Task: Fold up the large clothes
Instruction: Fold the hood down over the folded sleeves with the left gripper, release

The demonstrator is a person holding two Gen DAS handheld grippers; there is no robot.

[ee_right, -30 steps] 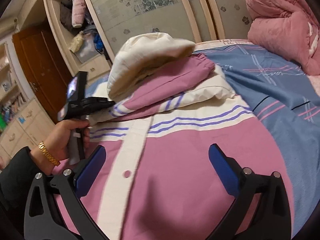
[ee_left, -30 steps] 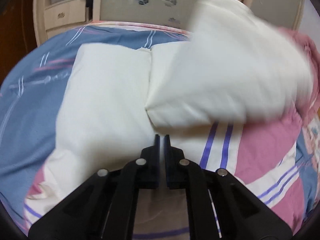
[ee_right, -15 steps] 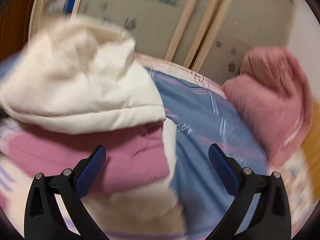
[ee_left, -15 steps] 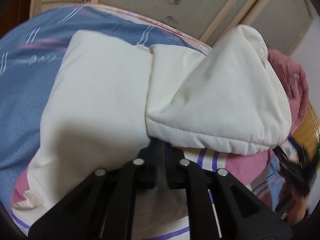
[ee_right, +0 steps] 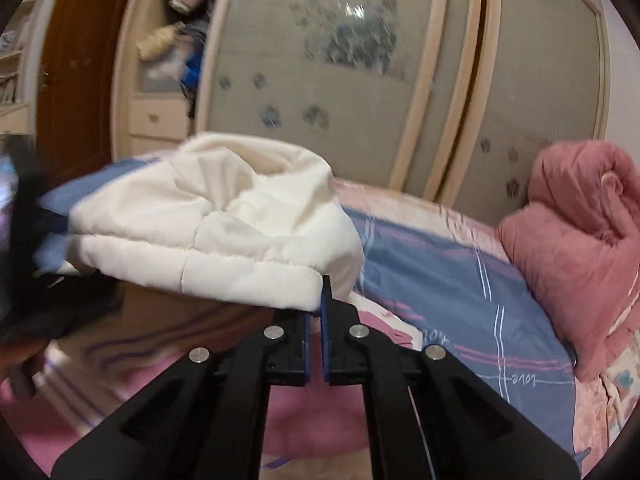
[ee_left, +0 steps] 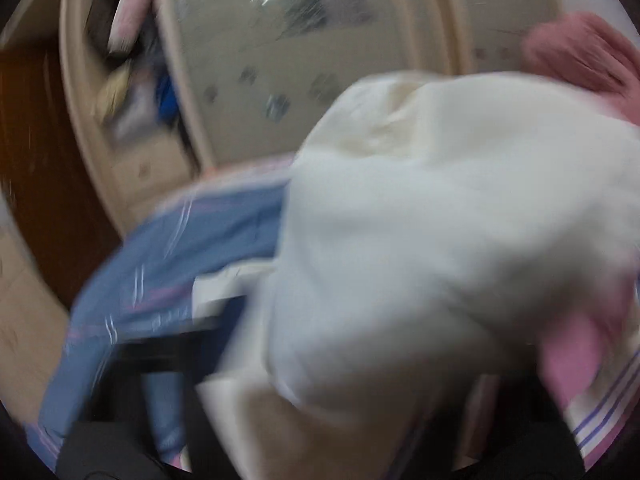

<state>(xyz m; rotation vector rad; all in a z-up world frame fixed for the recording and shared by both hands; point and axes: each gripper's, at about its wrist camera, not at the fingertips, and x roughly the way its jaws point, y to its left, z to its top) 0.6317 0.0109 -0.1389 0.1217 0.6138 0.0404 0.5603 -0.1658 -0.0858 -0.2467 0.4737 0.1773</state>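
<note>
A padded pink jacket with cream lining and purple stripes lies on the bed. Its cream hood [ee_right: 224,236] is lifted off the pink body [ee_right: 312,416]. My right gripper [ee_right: 316,312] is shut on the hood's lower right corner and holds it up. The left wrist view is badly blurred: the cream hood [ee_left: 440,248] fills it and hides the left gripper's fingertips, with only dark blurred parts at the bottom. The left gripper's black body shows blurred at the left edge of the right wrist view [ee_right: 24,240].
The bed has a blue and pink striped sheet [ee_right: 440,280]. A rolled pink quilt [ee_right: 580,248] lies at the right end. A wardrobe with frosted sliding doors [ee_right: 340,80] and open shelves of clothes [ee_right: 176,52] stands behind the bed.
My right gripper has closed, from wide open, onto the hood's corner and lifted it. The left wrist camera has swung up and left and its view has blurred.
</note>
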